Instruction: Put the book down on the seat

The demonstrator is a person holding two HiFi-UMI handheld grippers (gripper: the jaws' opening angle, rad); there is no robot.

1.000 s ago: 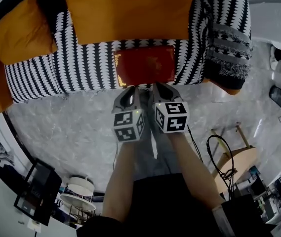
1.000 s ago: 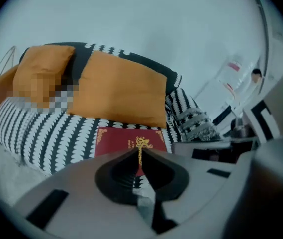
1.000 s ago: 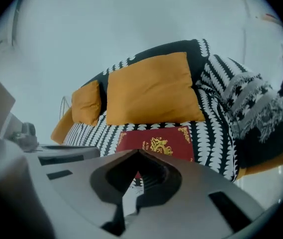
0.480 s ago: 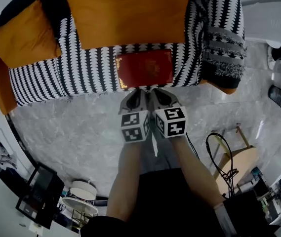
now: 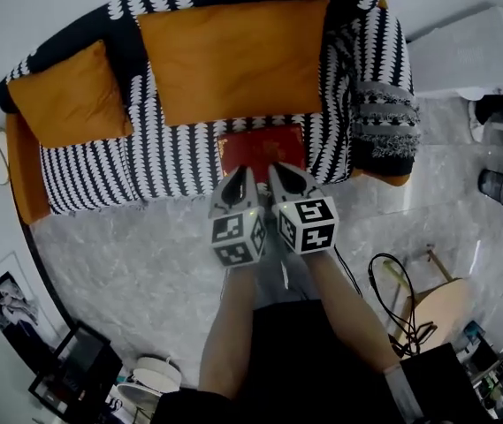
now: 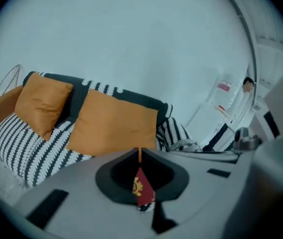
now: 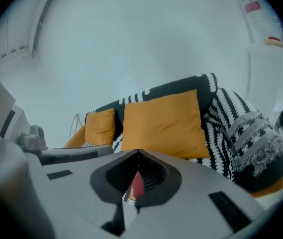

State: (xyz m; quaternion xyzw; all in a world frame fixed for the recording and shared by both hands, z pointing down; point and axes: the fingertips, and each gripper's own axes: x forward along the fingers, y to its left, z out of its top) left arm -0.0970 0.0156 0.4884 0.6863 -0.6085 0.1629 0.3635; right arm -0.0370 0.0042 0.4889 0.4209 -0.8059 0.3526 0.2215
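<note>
Step in hand: placement judged complete; the book point(image 5: 260, 147) is already down on the seat point(image 5: 171, 162), and neither tool is on it.
Book position: lies flat, red cover up, at the front edge of the seat, toward the sofa's point(image 5: 357, 69) end with the draped armrest, just in front of the large orange cushion point(image 5: 233, 56).
Book condition: closed and roughly square to the front edge; whether any part overhangs that edge cannot be told, as the tool tips cover its near side in the head view.
Left tool point(image 5: 244, 173): jaws together with nothing between them; the book shows only beyond them.
Right tool point(image 5: 279, 170): jaws together and empty likewise.
Tool placement: side by side, both pointing down toward the book from above the front edge.
Surroundings: small orange cushion point(image 5: 70, 95) at the far end of the seat, well apart from the book; grey marbled floor point(image 5: 127, 246) below.
Next move: none needed on the book, in my judgement; it calls only for keeping both tools clear so the cover is not nudged off the front edge.
</note>
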